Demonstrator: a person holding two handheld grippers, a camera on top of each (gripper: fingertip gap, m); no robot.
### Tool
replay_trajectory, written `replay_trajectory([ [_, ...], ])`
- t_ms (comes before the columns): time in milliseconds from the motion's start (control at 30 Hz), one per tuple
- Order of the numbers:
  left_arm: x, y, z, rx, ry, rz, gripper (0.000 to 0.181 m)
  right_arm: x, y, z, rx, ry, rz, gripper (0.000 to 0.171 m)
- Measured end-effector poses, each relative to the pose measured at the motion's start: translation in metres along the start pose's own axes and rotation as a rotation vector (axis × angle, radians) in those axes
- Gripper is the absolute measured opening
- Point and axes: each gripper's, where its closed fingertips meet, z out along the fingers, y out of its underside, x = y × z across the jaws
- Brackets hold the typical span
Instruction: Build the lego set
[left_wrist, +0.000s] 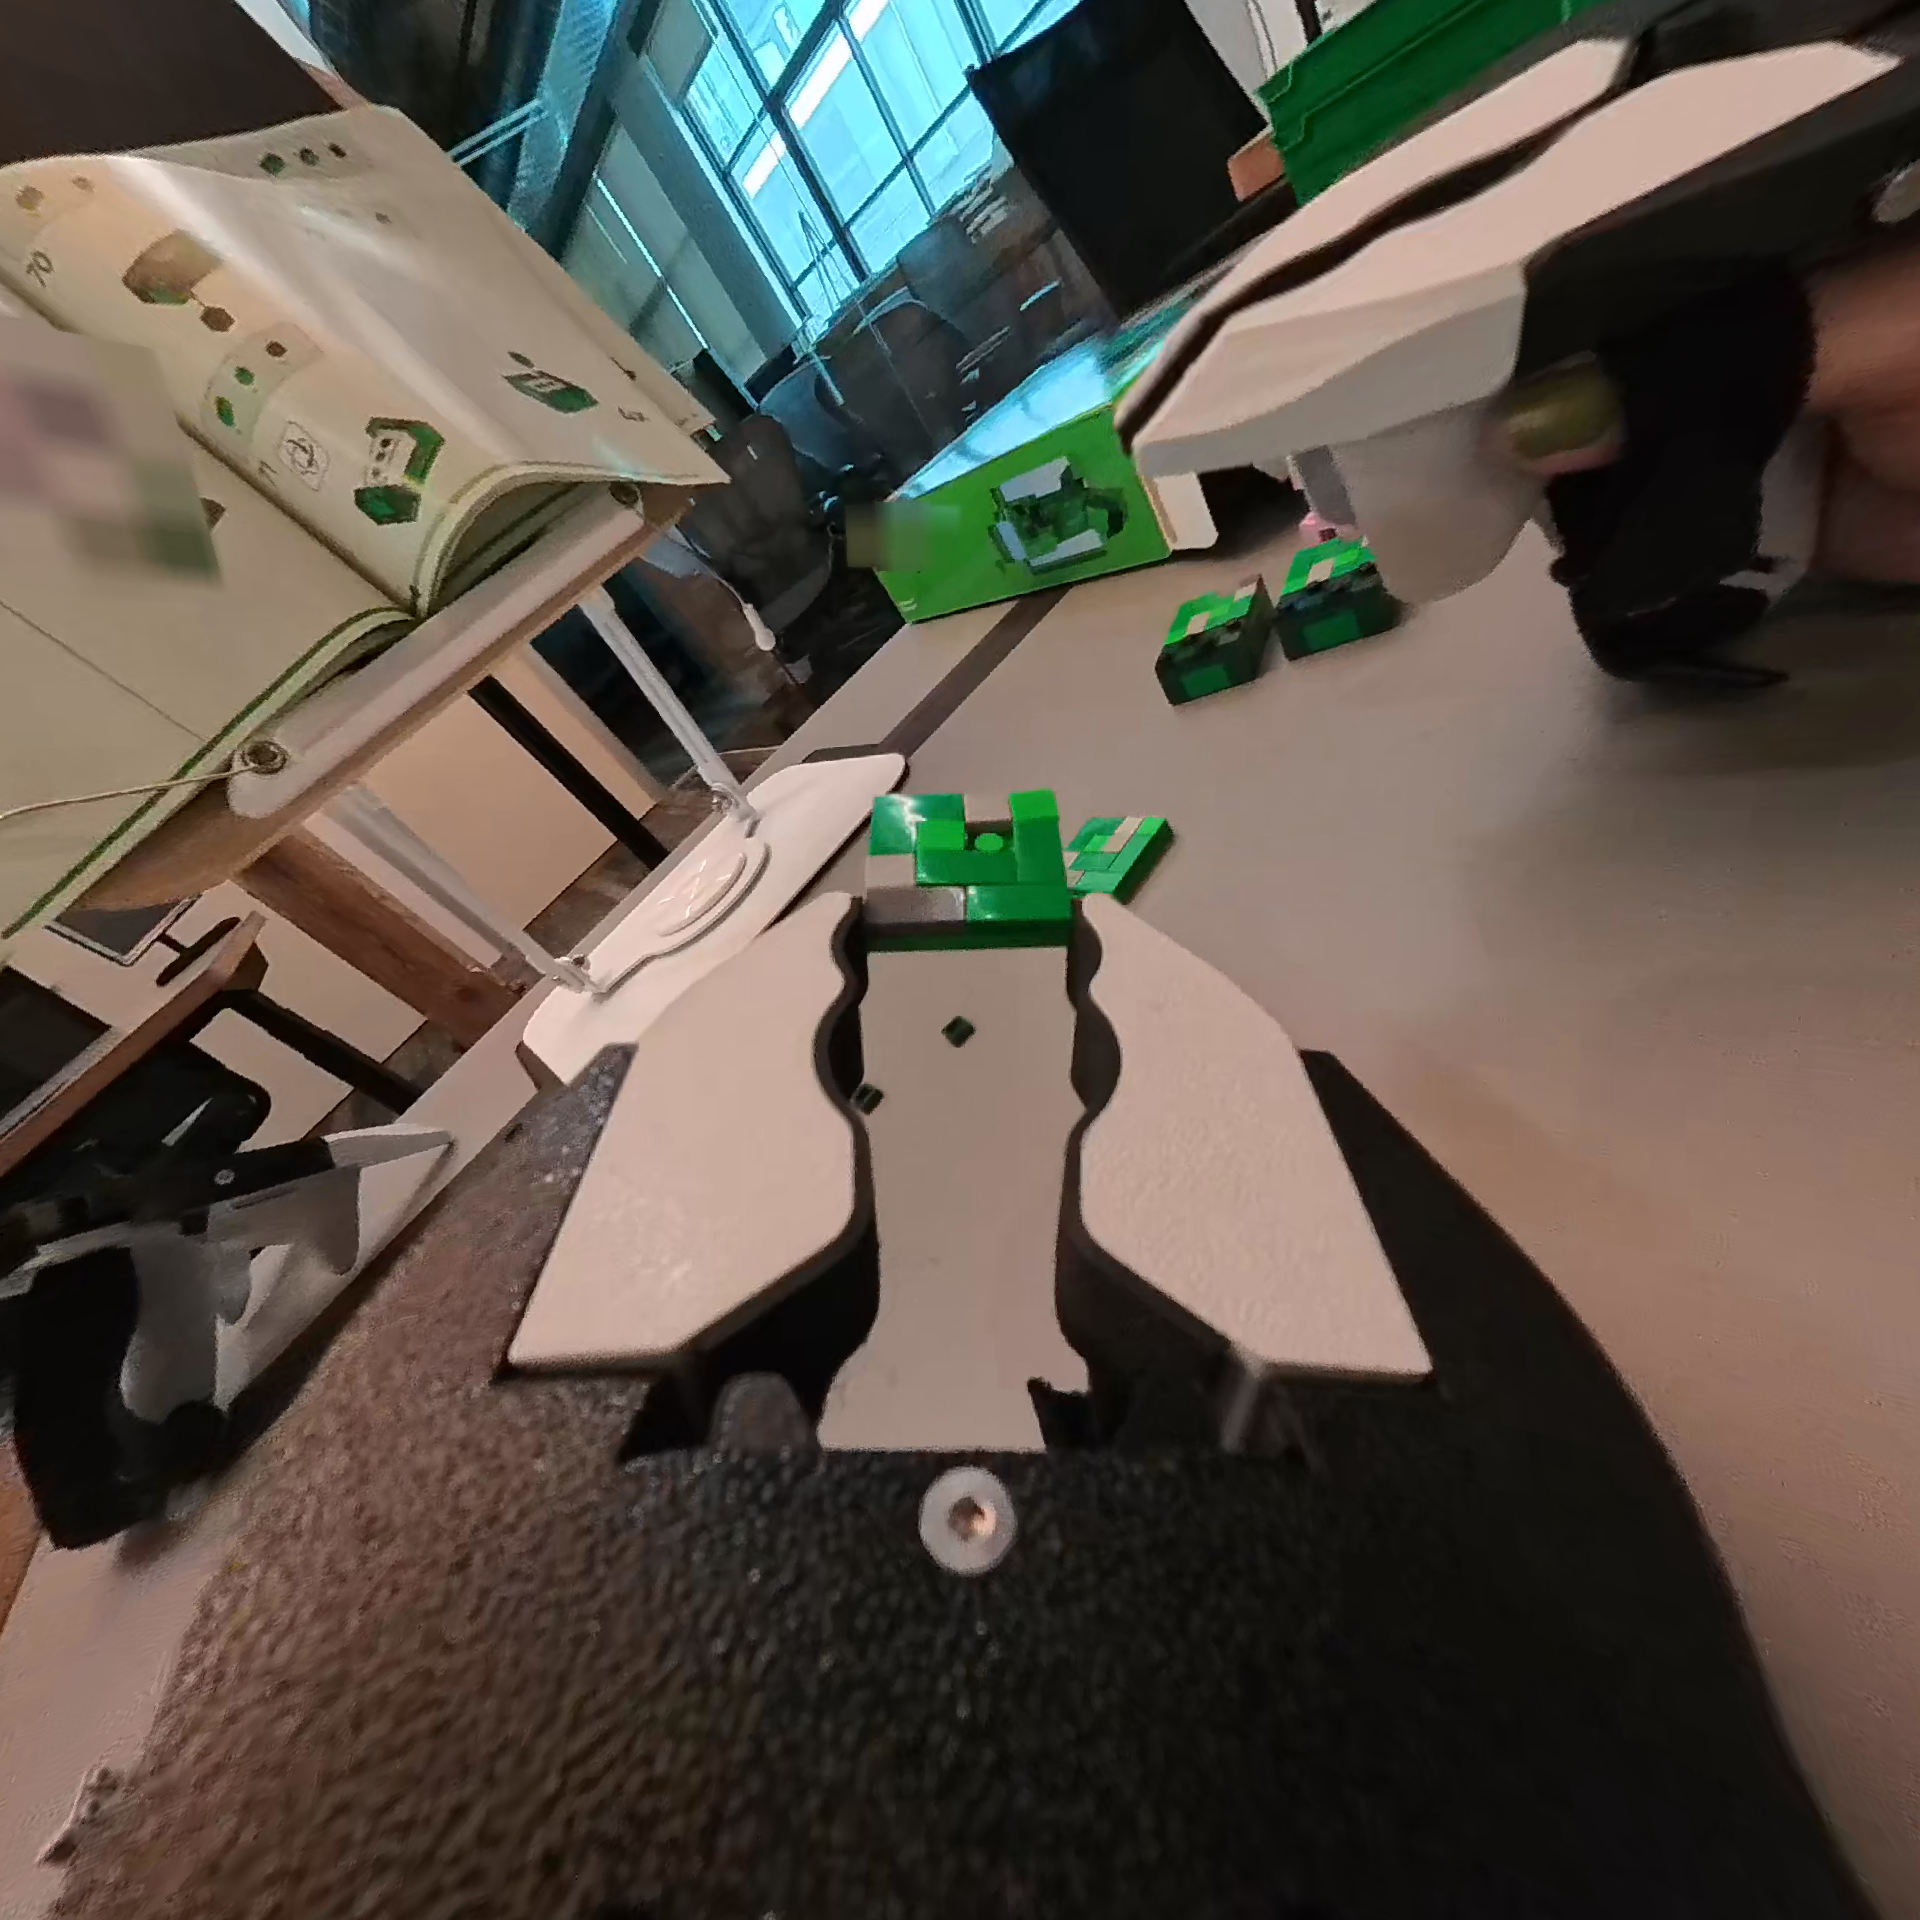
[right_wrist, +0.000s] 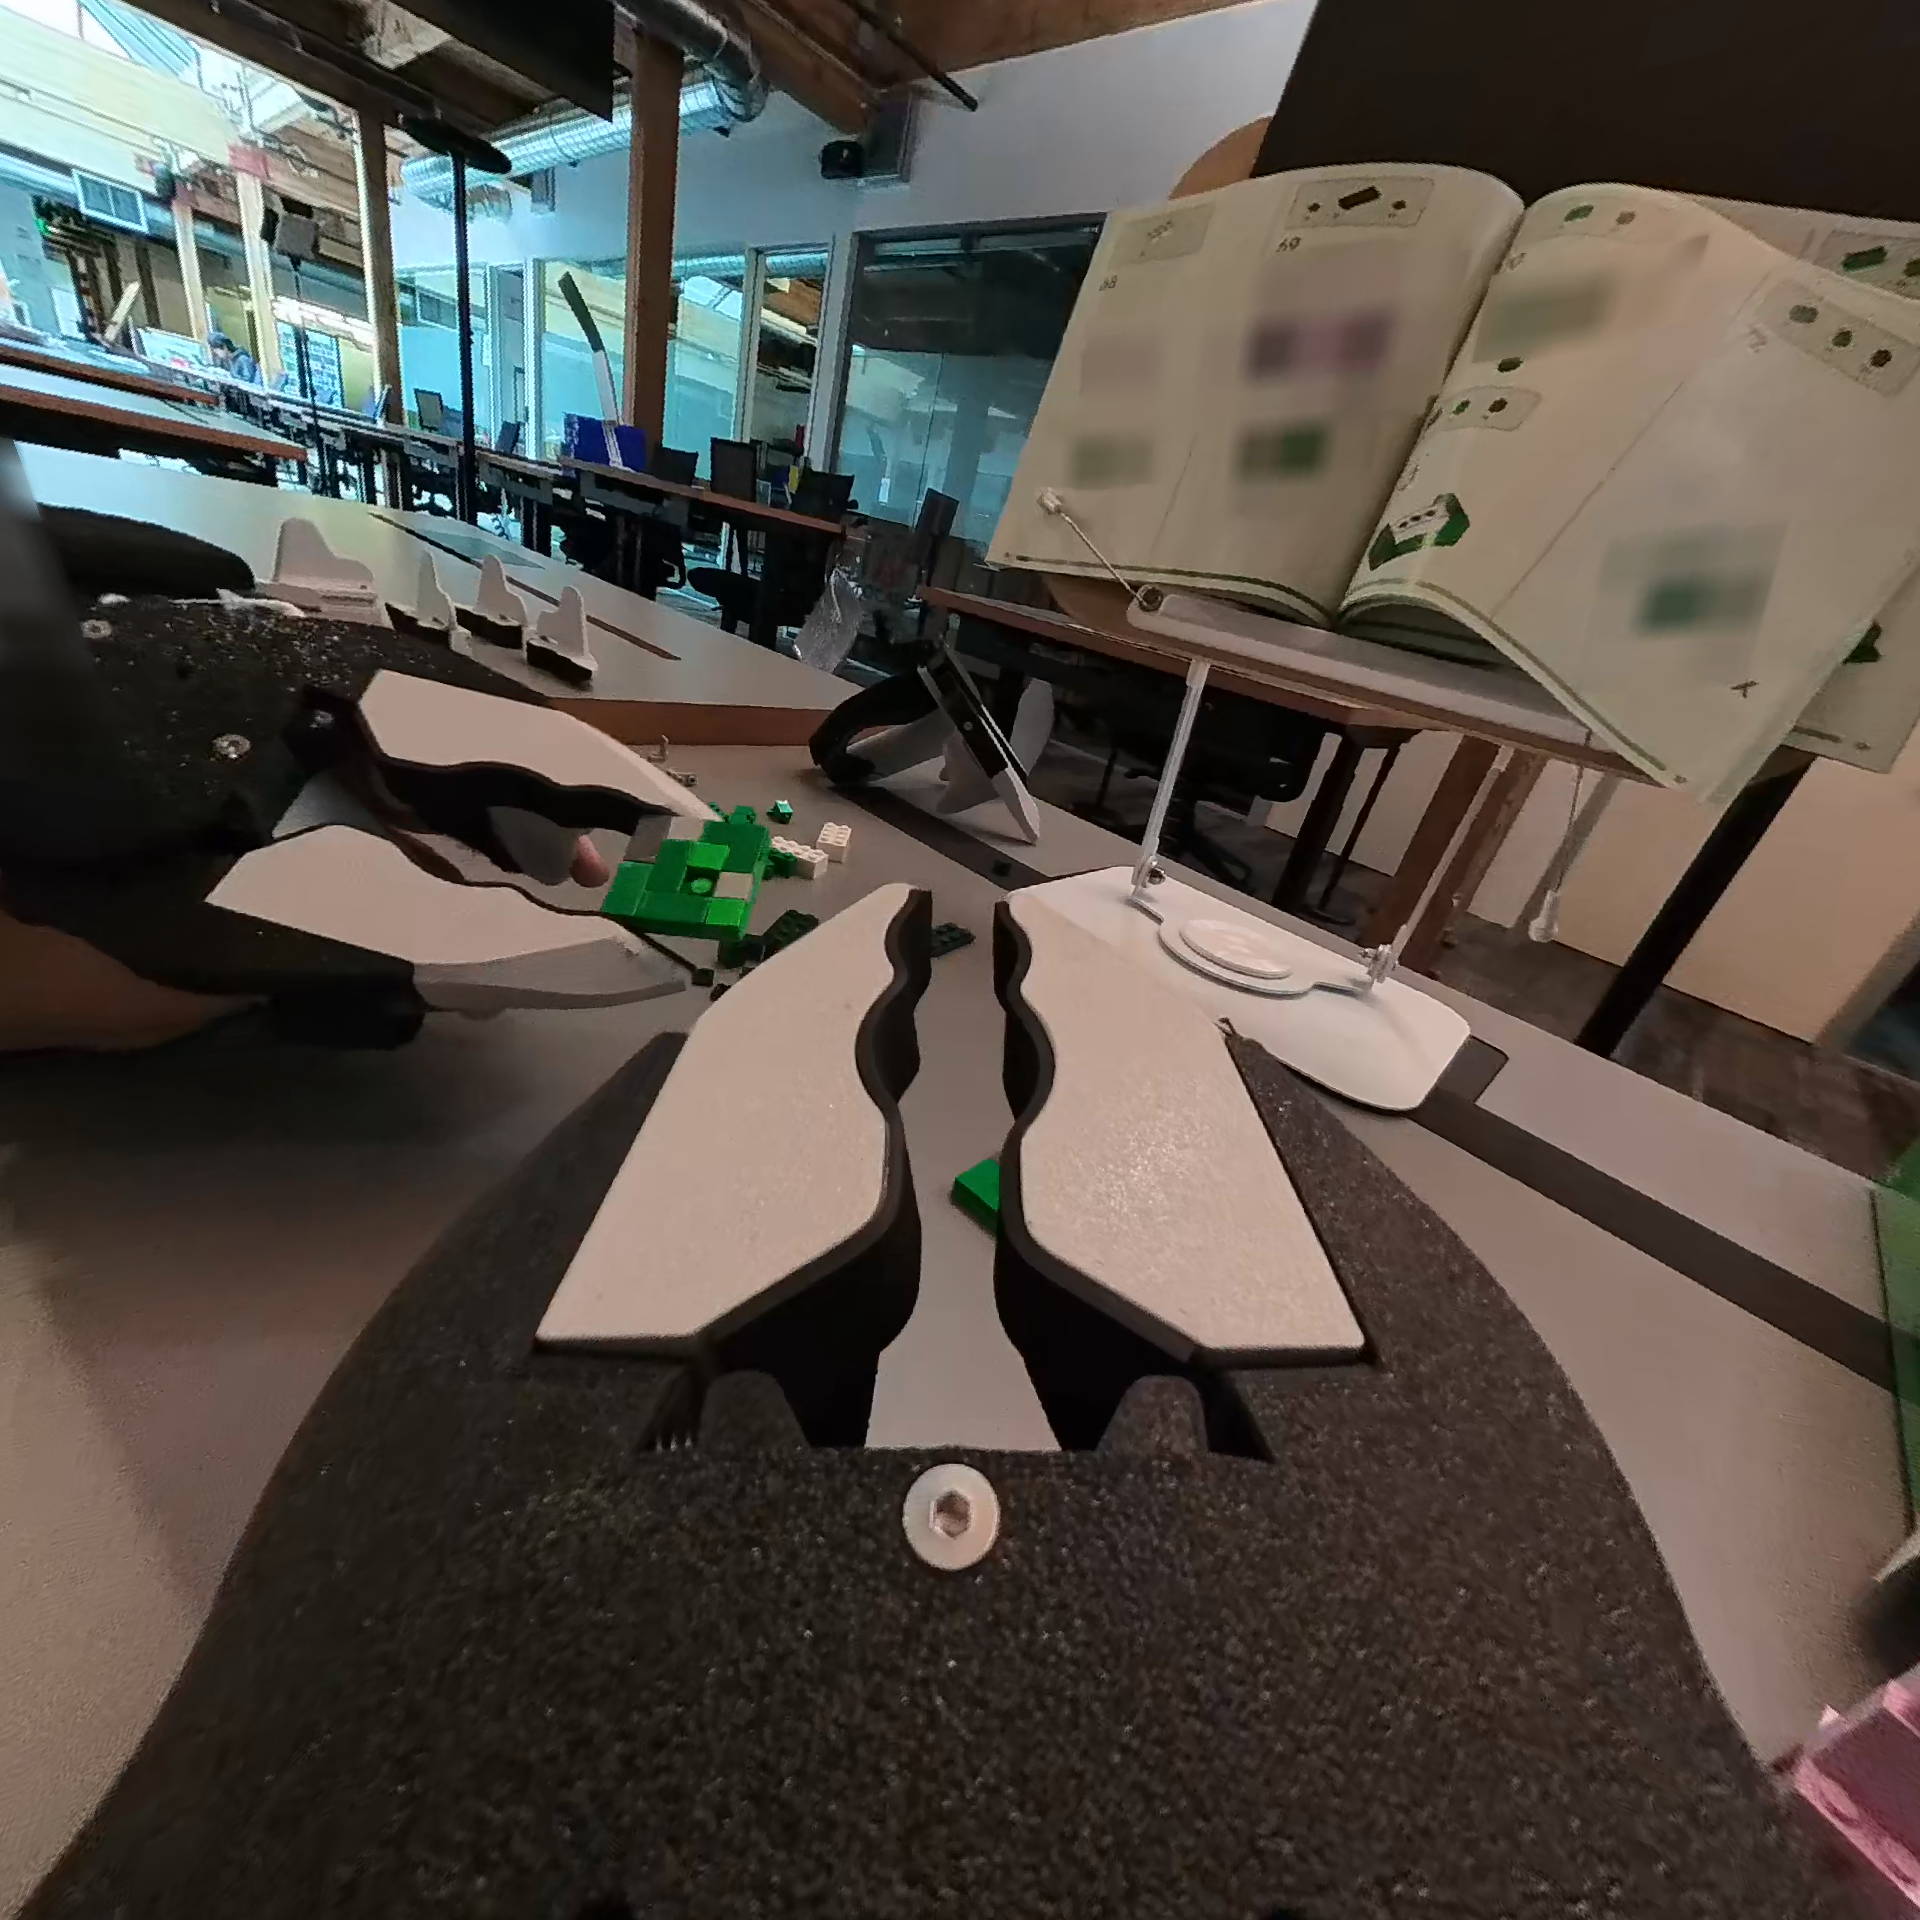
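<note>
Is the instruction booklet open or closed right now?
Open. The instruction booklet lies spread on its white stand, both pages facing the grippers, a wire arm across the left page.

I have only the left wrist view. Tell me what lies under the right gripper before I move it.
Observer: A flat green tile lies on the table beneath the right gripper. It shows through the narrow gap between the jaws, which hold nothing.
Operator: Now report what sits behind the green assembly; it blocks my view.
Observer: Two white bricks lie on the table just beyond the green assembly.
</note>
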Motion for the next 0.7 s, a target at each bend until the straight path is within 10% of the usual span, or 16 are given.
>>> replay_trajectory([
  [700,-0.007,0.000,-0.009,-0.004,-0.047,-0.053,0.036,-0.020,-0.005,0.013,0.034,-0.118,0.039,0.010],
])
